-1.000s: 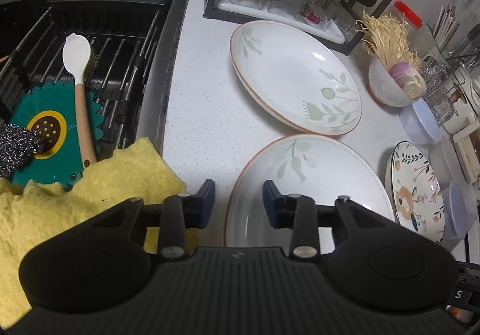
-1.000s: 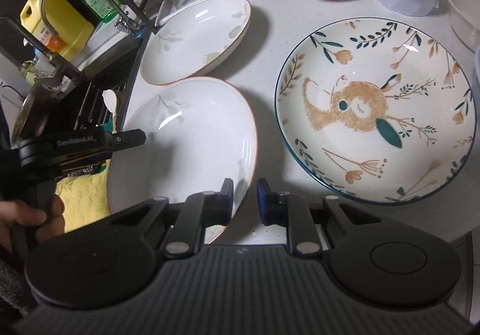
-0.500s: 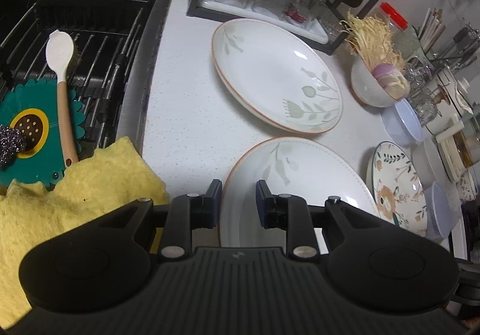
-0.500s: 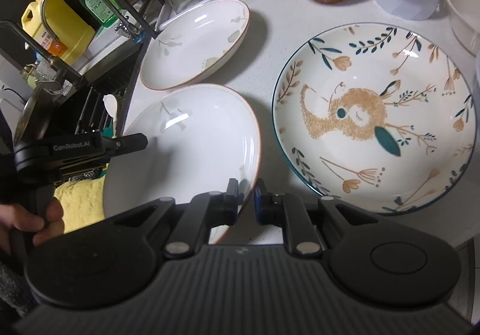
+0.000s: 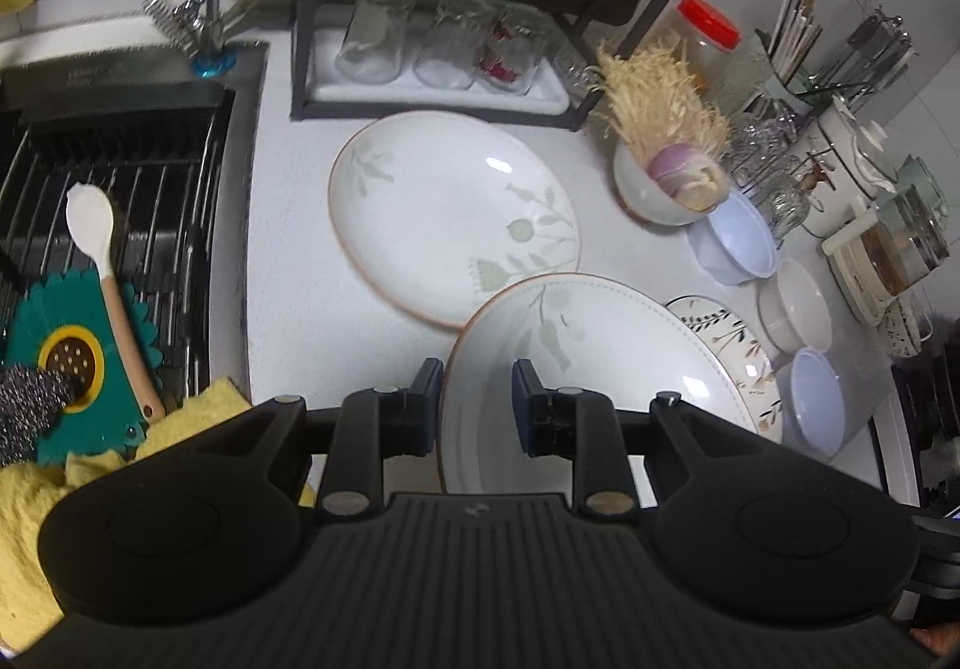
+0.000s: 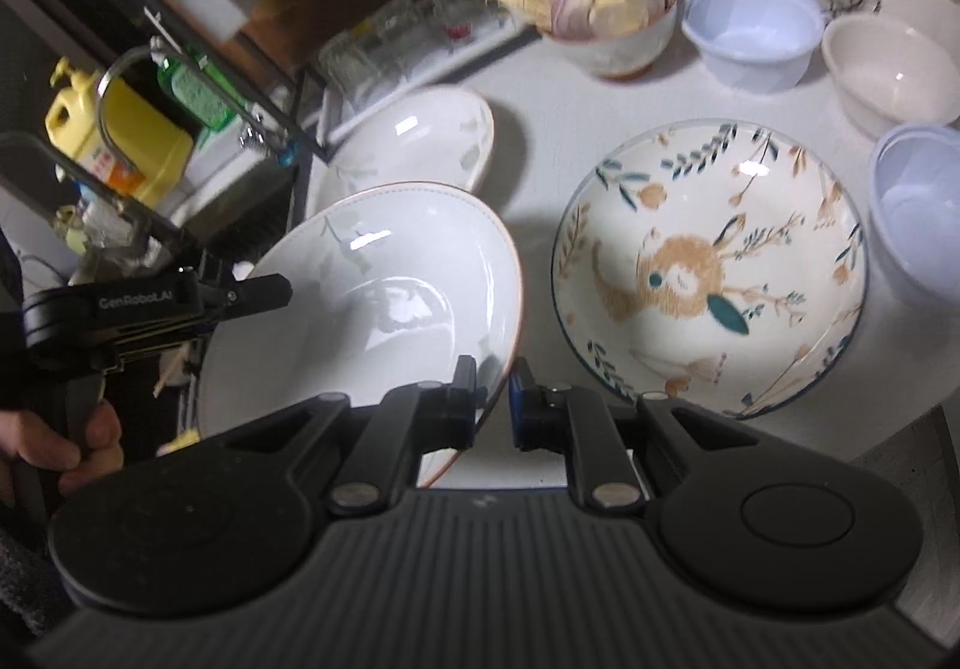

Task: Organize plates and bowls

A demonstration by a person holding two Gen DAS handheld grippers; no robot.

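A white oval plate with a pale leaf print (image 5: 600,357) (image 6: 372,321) hangs above the counter, held at both ends. My left gripper (image 5: 477,387) is shut on its left rim. In the right wrist view that gripper (image 6: 240,297) reaches in from the left, a hand below it. My right gripper (image 6: 495,378) is shut on the plate's right rim. A second leaf-print plate (image 5: 450,213) (image 6: 414,147) lies flat on the white counter beyond the held one. To its right stands a deep plate with a rabbit pattern (image 6: 708,273) (image 5: 738,351).
A bowl of enoki and onion (image 5: 654,195), two lilac plastic bowls (image 6: 750,39) (image 6: 918,225) and a white bowl (image 6: 888,75) stand at the right. The sink (image 5: 120,189) at the left holds a spatula, a green mat and a yellow cloth. A rack of upturned glasses (image 5: 444,51) stands behind.
The left gripper's fingers closed on the near plate's rim. Both grippers then rose with the plate, which has left the counter and now overlaps the far plate's edge.
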